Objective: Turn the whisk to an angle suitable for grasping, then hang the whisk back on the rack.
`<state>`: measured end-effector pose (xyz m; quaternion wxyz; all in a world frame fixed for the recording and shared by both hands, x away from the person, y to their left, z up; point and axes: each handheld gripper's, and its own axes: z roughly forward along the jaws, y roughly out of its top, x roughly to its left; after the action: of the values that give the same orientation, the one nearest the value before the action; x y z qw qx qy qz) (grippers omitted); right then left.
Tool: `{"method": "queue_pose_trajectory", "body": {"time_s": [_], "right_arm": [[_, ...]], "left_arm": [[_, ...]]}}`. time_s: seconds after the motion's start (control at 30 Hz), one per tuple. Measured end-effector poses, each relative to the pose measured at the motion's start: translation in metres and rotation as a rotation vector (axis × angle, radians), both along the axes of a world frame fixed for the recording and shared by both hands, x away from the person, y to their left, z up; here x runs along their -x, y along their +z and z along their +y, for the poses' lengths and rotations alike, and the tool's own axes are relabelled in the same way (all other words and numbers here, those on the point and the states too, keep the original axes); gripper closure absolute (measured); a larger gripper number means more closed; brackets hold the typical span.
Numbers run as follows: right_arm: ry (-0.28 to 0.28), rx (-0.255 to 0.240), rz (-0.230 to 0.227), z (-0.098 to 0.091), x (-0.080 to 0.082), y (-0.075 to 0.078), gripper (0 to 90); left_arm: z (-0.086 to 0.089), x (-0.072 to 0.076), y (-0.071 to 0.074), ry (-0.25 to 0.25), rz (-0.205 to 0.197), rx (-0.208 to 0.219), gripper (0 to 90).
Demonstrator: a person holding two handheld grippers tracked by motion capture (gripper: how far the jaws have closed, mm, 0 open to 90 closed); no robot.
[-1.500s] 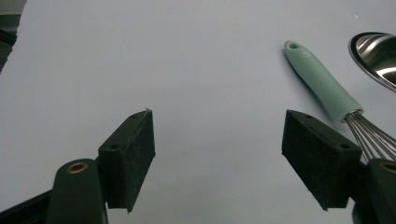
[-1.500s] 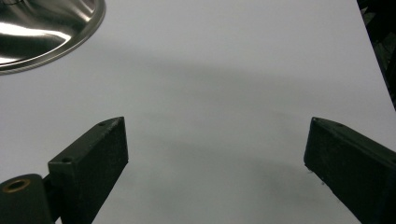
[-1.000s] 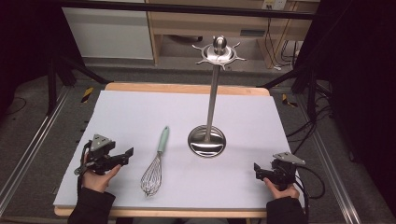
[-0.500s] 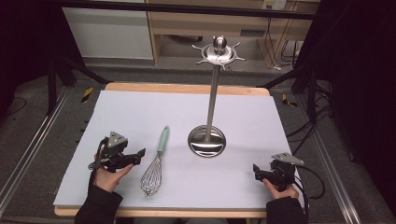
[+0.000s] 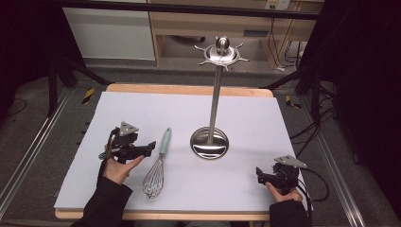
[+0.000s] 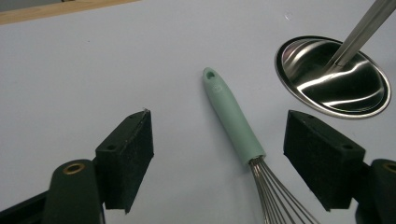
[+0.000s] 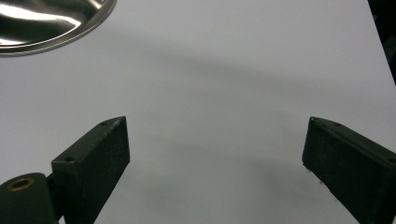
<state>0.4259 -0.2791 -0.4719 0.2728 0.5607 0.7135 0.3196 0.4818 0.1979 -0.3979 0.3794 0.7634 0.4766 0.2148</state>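
On a pale lilac mat covering a wooden table, a whisk with a mint-green handle and a steel wire head was laid, handle pointing away from the person. Just to its left, the left gripper was held in a hand with a dark sleeve, its jaws spread wide and gripping nothing. From the left gripper view, the whisk was seen lying between the two black foam-padded jaws, touched by neither, its wires running off the bottom edge. To the right of the whisk, near the middle of the mat, a tall polished steel stand with a round dished base and a spiked disc on top was set upright; its base was seen beyond the right jaw. Near the front right corner, well apart from both, the right gripper was held low, its jaws wide open and empty over bare mat.
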Motion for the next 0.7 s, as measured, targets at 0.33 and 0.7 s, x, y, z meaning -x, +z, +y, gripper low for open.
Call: {"method": "queue_pose_trajectory", "body": {"time_s": [0.33,0.7], "right_arm": [[0.005,-0.001,0.002,0.001,0.001,0.000,8.0],[0.016,0.002,0.002,0.002,0.000,0.000,8.4]], "left_arm": [[-0.020,-0.009,0.005,-0.032,0.031,-0.022,23.8],[-0.029,-0.020,-0.001,-0.038,0.087,-0.070,25.6]]}}
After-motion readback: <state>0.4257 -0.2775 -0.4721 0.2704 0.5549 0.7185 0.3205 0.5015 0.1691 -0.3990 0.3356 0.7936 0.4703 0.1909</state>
